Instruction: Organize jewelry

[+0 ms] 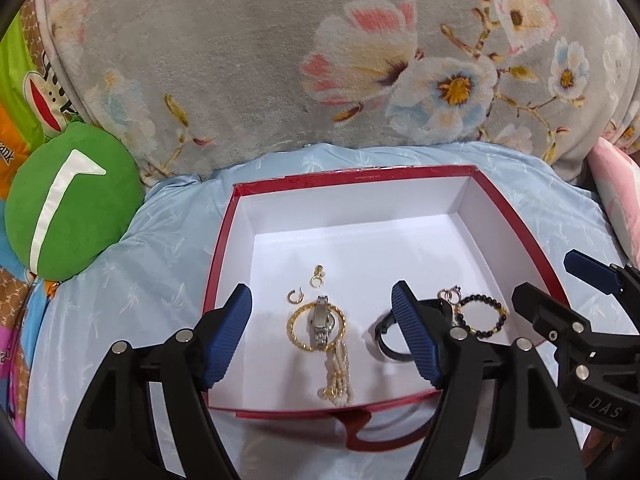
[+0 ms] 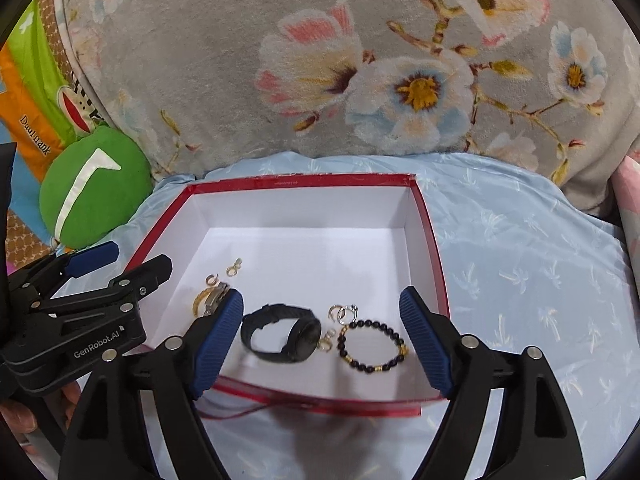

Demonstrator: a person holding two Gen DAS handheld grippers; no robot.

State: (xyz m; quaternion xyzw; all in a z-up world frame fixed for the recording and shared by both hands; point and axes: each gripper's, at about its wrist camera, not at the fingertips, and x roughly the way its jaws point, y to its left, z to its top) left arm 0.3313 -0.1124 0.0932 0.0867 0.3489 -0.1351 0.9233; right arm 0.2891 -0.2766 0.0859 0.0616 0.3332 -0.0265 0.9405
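A red box (image 1: 224,240) with a white inside lies on the bed. In it, between the fingers of my open left gripper (image 1: 322,286), lie a gold bangle (image 1: 296,332), a silver watch (image 1: 320,320), a pearl strand (image 1: 338,376) and two small gold earrings (image 1: 294,296). My right gripper (image 2: 322,294) stands open over a black watch (image 2: 284,336), a black bead bracelet (image 2: 372,344) and small rings (image 2: 346,312). Neither gripper touches any piece. Each gripper shows at the edge of the other's view: right gripper (image 1: 544,278), left gripper (image 2: 142,256).
A green plush cushion (image 1: 72,208) lies left of the box. A grey floral blanket (image 1: 280,60) rises behind it. The box rests on a pale blue sheet (image 2: 520,260). A pink pillow (image 1: 616,184) sits far right. A red flap (image 1: 360,436) hangs off the box front.
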